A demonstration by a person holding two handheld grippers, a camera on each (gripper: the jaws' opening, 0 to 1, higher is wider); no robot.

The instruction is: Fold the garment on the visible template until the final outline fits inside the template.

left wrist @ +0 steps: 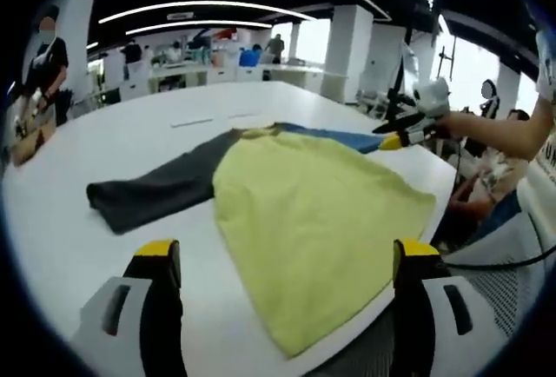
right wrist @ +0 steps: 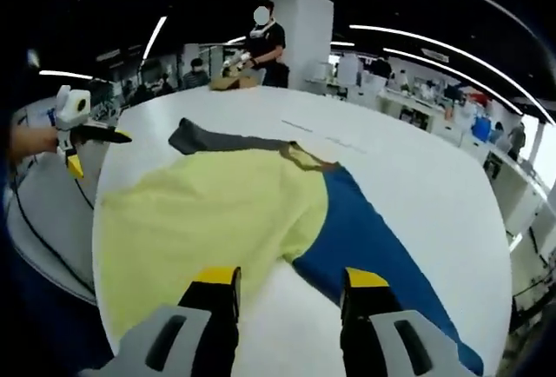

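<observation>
A long-sleeved garment lies flat on the white table (left wrist: pixel 104 247), with a yellow body (left wrist: pixel 313 212), a dark grey sleeve (left wrist: pixel 156 190) and a blue sleeve (left wrist: pixel 343 136). My left gripper (left wrist: pixel 287 251) stands open just above the table at the yellow hem, jaws wide apart and holding nothing. In the right gripper view the yellow body (right wrist: pixel 208 221) spreads left and the blue sleeve (right wrist: pixel 373 247) runs down to the right. My right gripper (right wrist: pixel 291 277) is open over the spot where body and blue sleeve meet. The right gripper (left wrist: pixel 404 131) also shows beside the blue sleeve.
Faint thin marks (left wrist: pixel 193 122) lie on the table beyond the garment. The table edge (left wrist: pixel 434 221) curves close on the near side, with a mesh chair (left wrist: pixel 512 264) and cables there. People stand at desks (right wrist: pixel 261 38) further back. The left gripper (right wrist: pixel 87 138) hovers off the table's edge.
</observation>
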